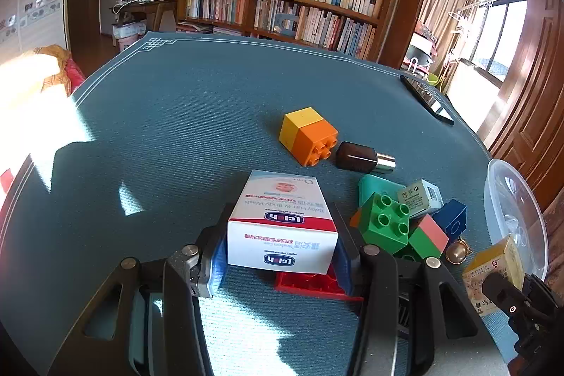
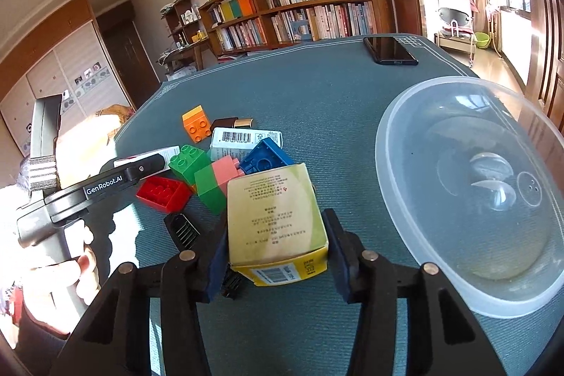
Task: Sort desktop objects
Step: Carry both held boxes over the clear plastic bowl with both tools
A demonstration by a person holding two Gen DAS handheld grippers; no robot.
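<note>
Yellow carton (image 2: 275, 221) between right jaws, long axis pointing forward.

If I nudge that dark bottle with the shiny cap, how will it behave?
The dark bottle lies on its side beside the orange-yellow block, so it may roll or slide. Its glossy cap looks slippery. It seems small, probably light.

- The white baby-wash carton (image 1: 282, 228) sits between the left tongs (image 1: 282, 256), with the red toy brick (image 1: 310, 284) just under its near end.
- To its right, a heap: green studded brick (image 1: 384, 224), then the blue brick (image 1: 453, 221) further right.
- Behind the heap lie the yellow-and-orange block (image 1: 306, 134) and the dark brown bottle (image 1: 363, 157), side by side.
- The yellow carton (image 2: 275, 228) stands between the right tongs (image 2: 276, 256); the clear plastic bowl (image 2: 416, 256) is just right of it.
- The black phone (image 2: 389, 50) lies far back on the worktop (image 2: 317, 94).
</note>
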